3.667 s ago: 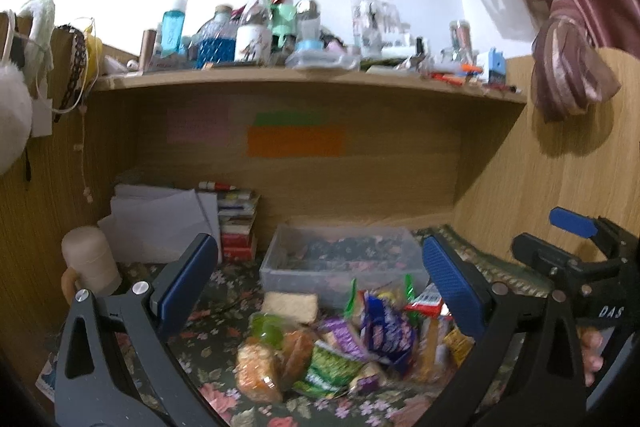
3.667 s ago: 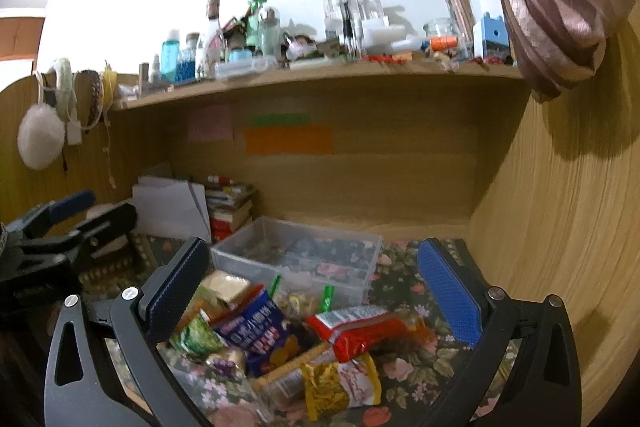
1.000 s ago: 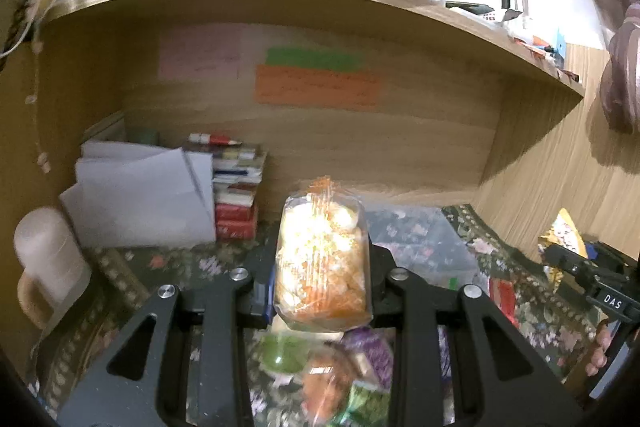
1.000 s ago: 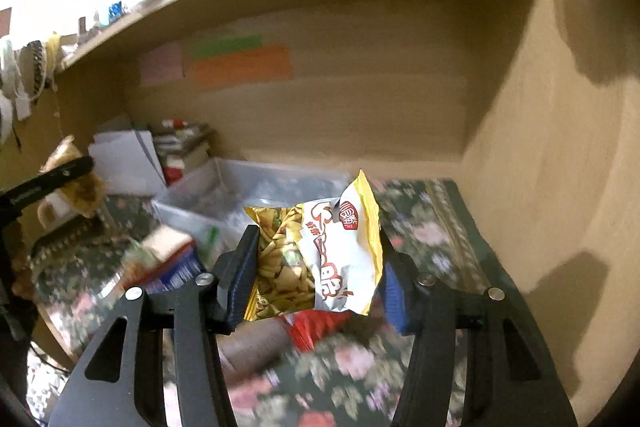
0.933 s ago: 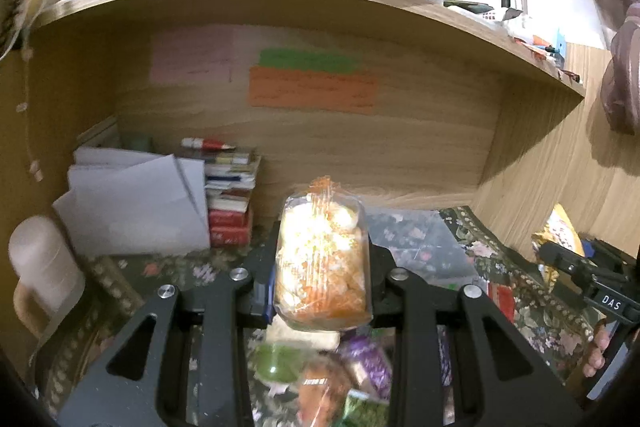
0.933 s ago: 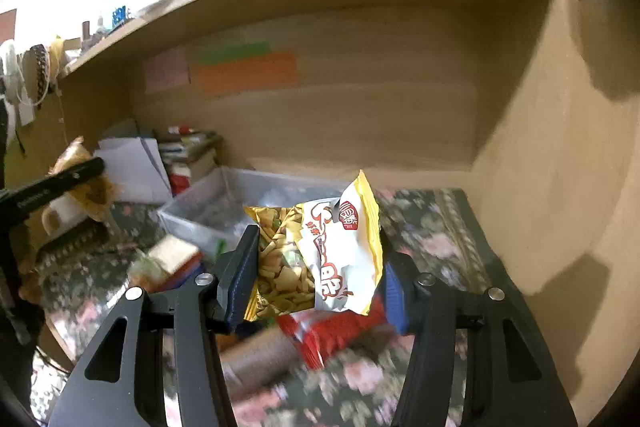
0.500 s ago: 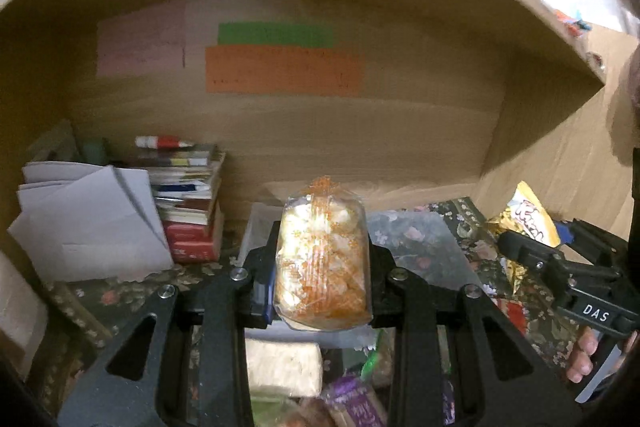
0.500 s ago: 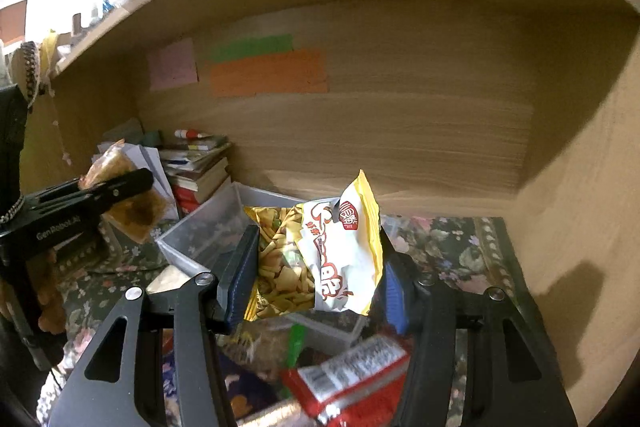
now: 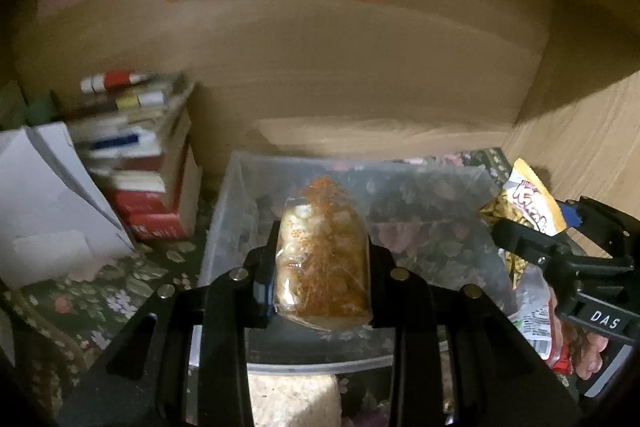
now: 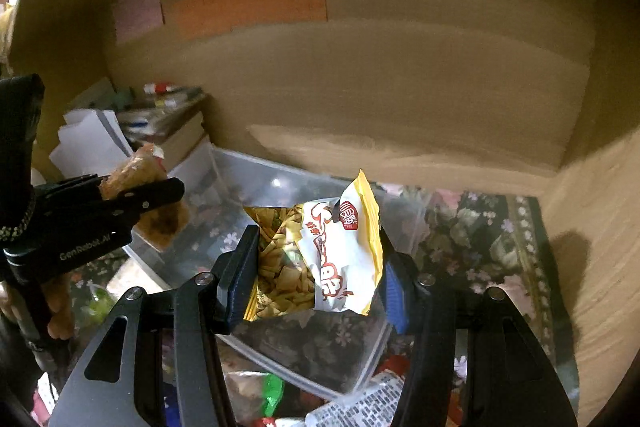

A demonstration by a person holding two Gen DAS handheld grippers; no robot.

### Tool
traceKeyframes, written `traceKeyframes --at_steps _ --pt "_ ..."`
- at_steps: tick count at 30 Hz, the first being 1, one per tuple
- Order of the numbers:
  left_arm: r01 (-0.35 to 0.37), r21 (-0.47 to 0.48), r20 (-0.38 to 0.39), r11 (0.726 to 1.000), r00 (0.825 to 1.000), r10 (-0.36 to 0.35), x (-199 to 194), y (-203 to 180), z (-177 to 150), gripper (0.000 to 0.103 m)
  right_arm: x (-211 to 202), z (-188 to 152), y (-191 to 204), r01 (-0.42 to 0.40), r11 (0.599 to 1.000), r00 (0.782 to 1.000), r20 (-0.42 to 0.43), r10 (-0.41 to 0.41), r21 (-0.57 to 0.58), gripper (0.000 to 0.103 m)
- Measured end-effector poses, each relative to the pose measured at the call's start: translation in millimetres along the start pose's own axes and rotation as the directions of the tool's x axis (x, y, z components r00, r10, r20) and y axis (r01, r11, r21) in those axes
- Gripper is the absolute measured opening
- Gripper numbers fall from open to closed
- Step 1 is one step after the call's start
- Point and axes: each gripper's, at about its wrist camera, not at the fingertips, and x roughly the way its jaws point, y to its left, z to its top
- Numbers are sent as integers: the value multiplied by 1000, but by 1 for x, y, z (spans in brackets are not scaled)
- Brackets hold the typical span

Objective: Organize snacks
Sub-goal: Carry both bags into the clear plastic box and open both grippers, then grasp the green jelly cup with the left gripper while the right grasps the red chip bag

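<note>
While the clear plastic storage bin (image 9: 240,203) lies directly below both, the left gripper (image 9: 322,275) clamps an upright orange-speckled clear snack pack (image 9: 322,267), and the right gripper (image 10: 316,267) pinches a yellow-and-white crisp packet (image 10: 320,259).

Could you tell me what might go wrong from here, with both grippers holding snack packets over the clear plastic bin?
1. The left gripper and right gripper both hang over the same clear plastic bin, close together, so they could bump on release.
2. The yellow-and-white crisp packet sits above the bin's right end and might fall outside.
3. The clear packet of orange-dusted puffs is squeezed between the pads, which could crush its contents.
</note>
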Motion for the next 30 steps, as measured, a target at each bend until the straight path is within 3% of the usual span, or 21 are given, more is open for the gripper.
traceKeyframes --at_steps 3,7,10,19,24,30 --pt "-1 0 -26 1000 1000 1 9 1 -1 31 11 0 0 -6 1000 999 -39 6 -3 51" --pt "-8 13 -3 1000 1000 8 2 -2 -2 35 18 -1 1 -20 1000 998 -64 20 -13 53" --pt "-26 26 31 999 999 25 -5 -3 -2 52 18 -1 3 -29 1000 997 -68 28 -10 56" --pt "-45 32 124 998 991 41 -48 -6 -7 70 -15 -1 4 -23 1000 1000 20 23 4 75" --pt "-76 28 184 997 980 70 -79 -2 -18 87 -48 -5 -3 9 1000 996 93 -11 17 85" --pt "-121 23 193 992 975 114 -101 12 -42 91 -66 -24 -15 49 998 993 102 -53 41 90"
